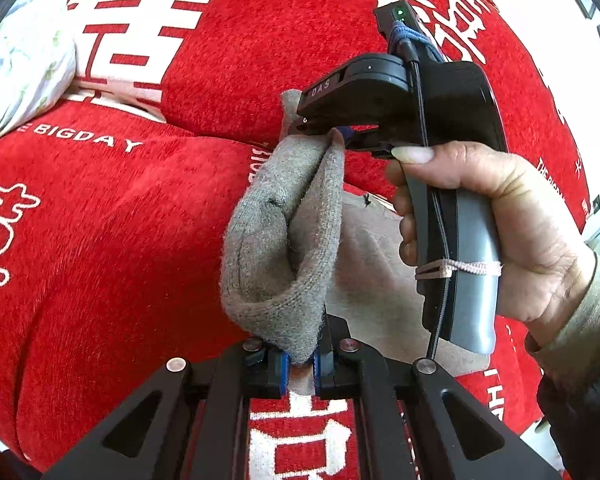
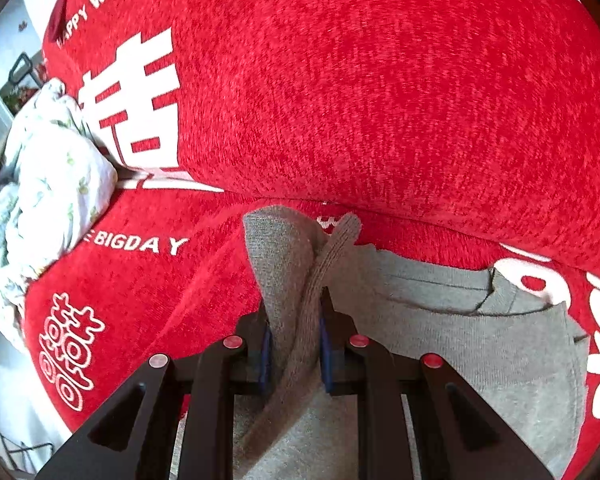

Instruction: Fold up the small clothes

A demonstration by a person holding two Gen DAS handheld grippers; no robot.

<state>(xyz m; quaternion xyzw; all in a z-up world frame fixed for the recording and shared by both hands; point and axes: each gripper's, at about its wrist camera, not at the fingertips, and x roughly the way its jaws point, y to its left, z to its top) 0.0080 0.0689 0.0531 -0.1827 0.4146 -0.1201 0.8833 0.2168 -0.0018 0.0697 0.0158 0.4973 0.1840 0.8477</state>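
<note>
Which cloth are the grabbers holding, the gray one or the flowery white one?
The gray garment. Both the left gripper and right gripper pinch it, while the flowery white cloth lies untouched at the side.

Floral cloth (image 2: 48,184) cut off leftward

The right gripper (image 2: 294,350) pinches a grey sock (image 2: 296,280) above the red cover (image 2: 340,100) (white lettering on it); a grey garment (image 2: 480,340) lies just right of the sock.
</note>
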